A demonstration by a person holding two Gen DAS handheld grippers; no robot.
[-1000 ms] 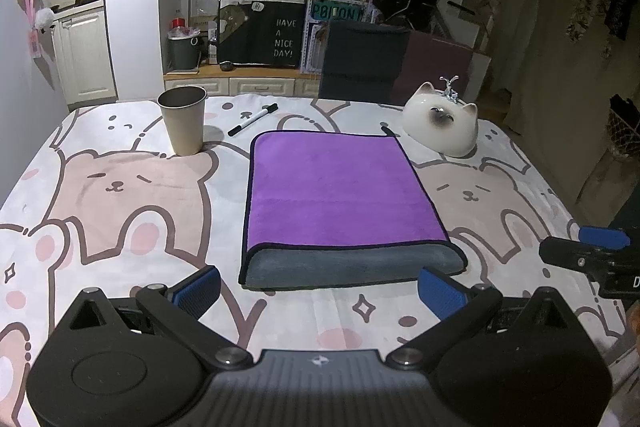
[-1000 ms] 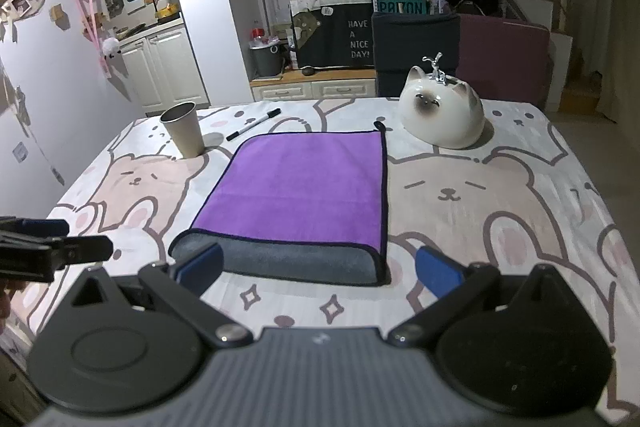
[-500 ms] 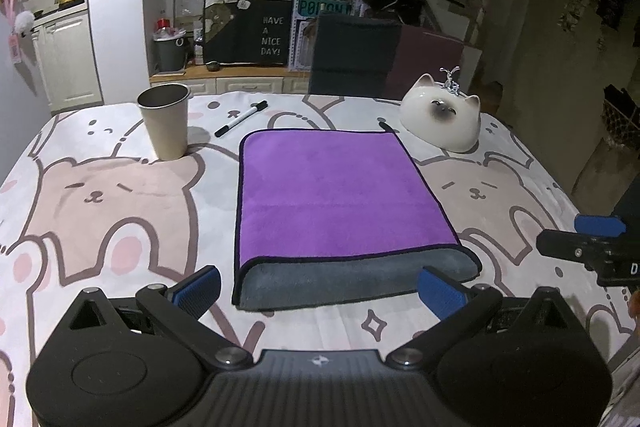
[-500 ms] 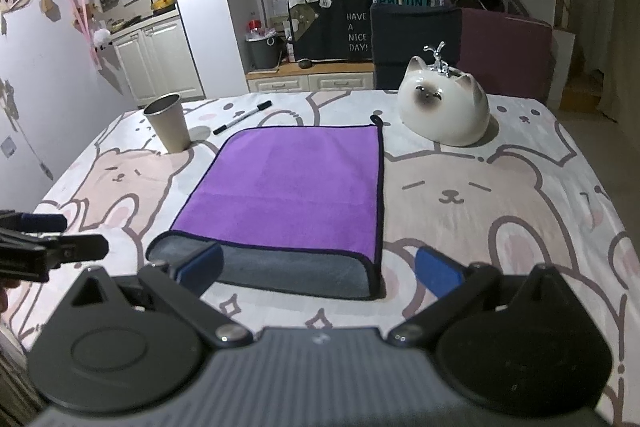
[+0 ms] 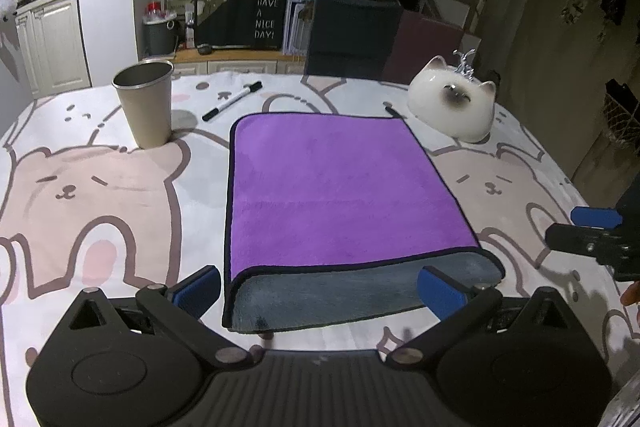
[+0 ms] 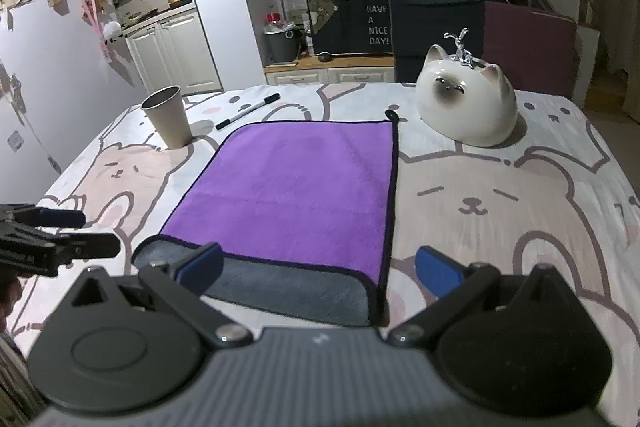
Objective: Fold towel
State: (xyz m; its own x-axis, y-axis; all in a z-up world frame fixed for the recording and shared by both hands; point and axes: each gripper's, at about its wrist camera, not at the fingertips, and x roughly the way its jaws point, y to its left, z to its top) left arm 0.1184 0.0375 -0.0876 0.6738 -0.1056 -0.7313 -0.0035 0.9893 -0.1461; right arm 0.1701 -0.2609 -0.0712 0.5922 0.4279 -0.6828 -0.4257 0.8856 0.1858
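A purple towel (image 5: 336, 187) with a grey underside and black trim lies folded flat on the bear-print table cover; its grey lower layer sticks out along the near edge (image 5: 352, 295). It also shows in the right wrist view (image 6: 296, 195). My left gripper (image 5: 318, 285) is open and empty, just above the towel's near edge. My right gripper (image 6: 318, 269) is open and empty over the towel's near right corner. Each gripper appears in the other's view: the right gripper (image 5: 588, 239) at the right edge, the left gripper (image 6: 60, 239) at the left edge.
A metal cup (image 5: 146, 103) stands at the back left with a black-and-white marker (image 5: 232, 101) beside it. A white ceramic cat (image 5: 456, 105) sits at the back right. Chairs stand behind the table's far edge. The table's right edge (image 5: 568, 183) is near.
Both grippers have moved forward and lower toward the towel's near edge, which now lies between their fingertips. The towel has not moved.
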